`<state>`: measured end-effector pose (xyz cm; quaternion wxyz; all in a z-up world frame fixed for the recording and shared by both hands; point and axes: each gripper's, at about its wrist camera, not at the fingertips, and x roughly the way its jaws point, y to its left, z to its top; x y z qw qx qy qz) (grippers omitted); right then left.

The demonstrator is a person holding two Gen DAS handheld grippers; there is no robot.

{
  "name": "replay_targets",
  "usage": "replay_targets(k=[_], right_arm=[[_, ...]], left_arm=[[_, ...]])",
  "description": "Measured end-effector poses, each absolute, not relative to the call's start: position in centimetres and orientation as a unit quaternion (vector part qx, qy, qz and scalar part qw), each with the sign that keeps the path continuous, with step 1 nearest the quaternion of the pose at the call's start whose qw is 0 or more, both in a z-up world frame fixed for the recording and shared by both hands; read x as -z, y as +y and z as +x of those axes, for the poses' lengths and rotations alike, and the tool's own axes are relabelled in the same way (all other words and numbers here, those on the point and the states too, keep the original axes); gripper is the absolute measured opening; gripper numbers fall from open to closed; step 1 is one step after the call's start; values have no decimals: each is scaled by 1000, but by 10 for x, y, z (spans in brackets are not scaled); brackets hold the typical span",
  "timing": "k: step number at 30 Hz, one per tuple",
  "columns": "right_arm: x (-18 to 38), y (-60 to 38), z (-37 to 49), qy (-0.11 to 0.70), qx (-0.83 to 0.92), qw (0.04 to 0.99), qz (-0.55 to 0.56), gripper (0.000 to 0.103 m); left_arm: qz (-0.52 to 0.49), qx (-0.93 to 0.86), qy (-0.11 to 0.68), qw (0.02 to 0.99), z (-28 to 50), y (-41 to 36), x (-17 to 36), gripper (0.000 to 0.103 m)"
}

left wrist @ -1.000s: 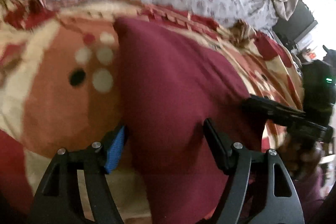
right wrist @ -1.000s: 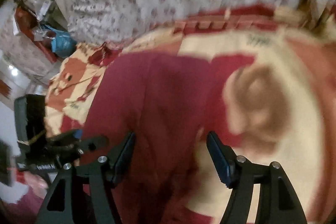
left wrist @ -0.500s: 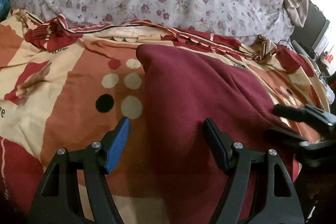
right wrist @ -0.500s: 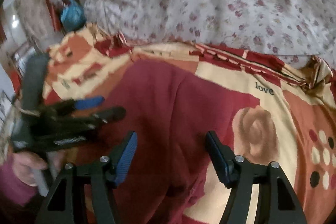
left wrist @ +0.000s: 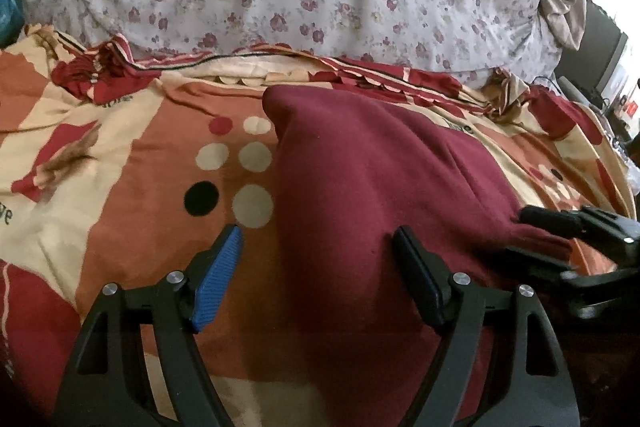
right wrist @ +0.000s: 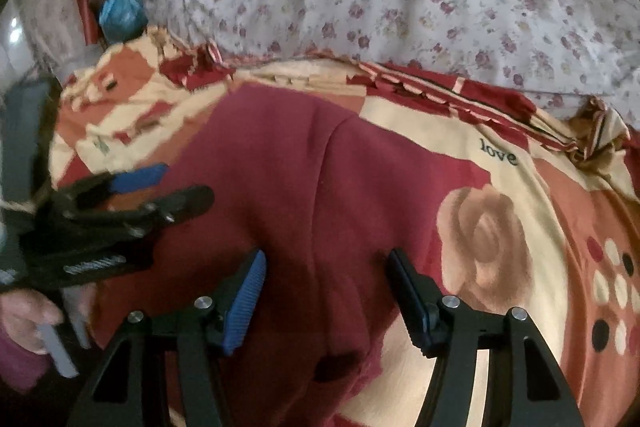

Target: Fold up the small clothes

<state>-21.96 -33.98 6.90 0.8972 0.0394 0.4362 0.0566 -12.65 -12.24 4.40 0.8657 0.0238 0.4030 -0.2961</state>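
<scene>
Maroon garment (left wrist: 360, 195) flat on patterned bedspread (left wrist: 132, 211), long axis running away from both; left hand-held gripper (left wrist: 316, 271) and right hand-held gripper (right wrist: 324, 291) wide open, empty, over near edge.

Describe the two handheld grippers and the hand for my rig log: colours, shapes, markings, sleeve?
Both the left gripper and the right gripper are matte black, with triangular cut-out arms, silver bolt heads and two tapered fingers; a ribbed blue pad lines at least one finger. The left hand is bare below a magenta sleeve. No cables are visible.
</scene>
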Motion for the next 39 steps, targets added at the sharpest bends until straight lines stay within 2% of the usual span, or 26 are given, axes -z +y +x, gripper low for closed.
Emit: replay_targets(k=[5, 9, 12, 19, 26, 39], right_arm=[[-84, -341, -233, 407, -69, 908, 68, 62], [-62, -341, -224, 440, -69, 893, 67, 62], [-56, -342, -225, 435, -66, 896, 65, 63], [-59, -361, -224, 429, -84, 888, 142, 64], [-59, -356, -223, 429, -85, 890, 129, 69], [-59, -356, -224, 430, -89, 889, 132, 70]], left_arm=[[47, 296, 379, 876, -133, -127, -44, 78], [49, 305, 376, 874, -134, -129, -43, 78], [48, 307, 375, 873, -134, -129, -42, 78], [44, 308, 379, 872, -132, -130, -41, 78], [34, 313, 385, 868, -129, -128, -40, 78], [29, 314, 387, 866, -128, -127, -39, 78]])
